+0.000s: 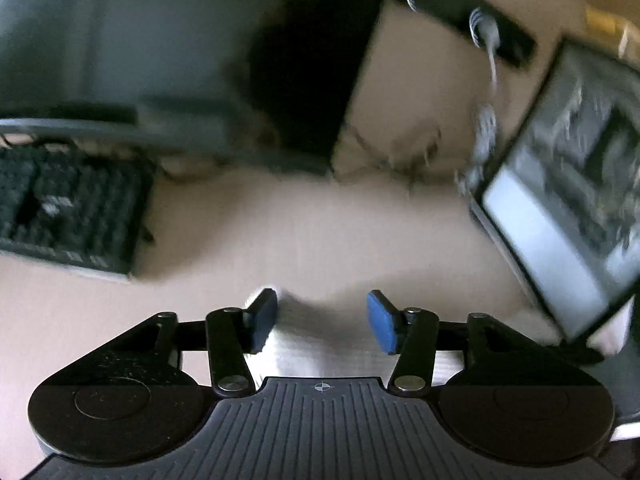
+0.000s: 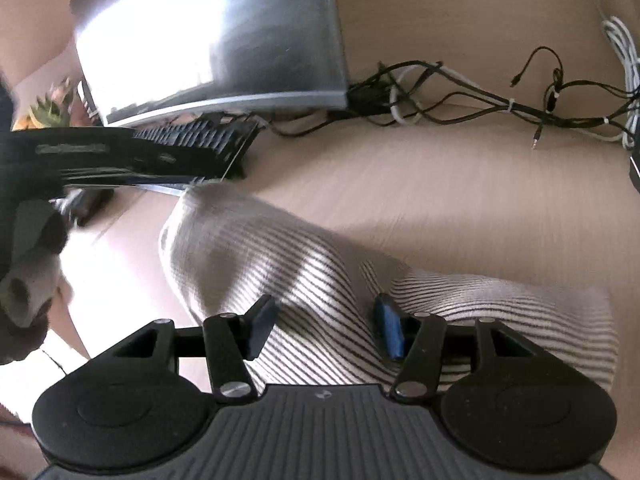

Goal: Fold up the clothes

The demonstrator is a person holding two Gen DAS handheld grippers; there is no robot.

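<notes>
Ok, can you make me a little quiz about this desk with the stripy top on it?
1. True or false: the right gripper is squeezing the striped top.
2. What lies on the desk behind the striped top? A) tangled cables B) a plate C) shoes
3. Fill in: the pads on the left gripper are coloured ____.

Key:
1. False; its jaws stand apart over the cloth.
2. A, the cables.
3. Blue.

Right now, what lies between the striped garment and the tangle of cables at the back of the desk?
Nothing: in the right wrist view, bare light wood desk separates the striped garment from the cables.
</notes>
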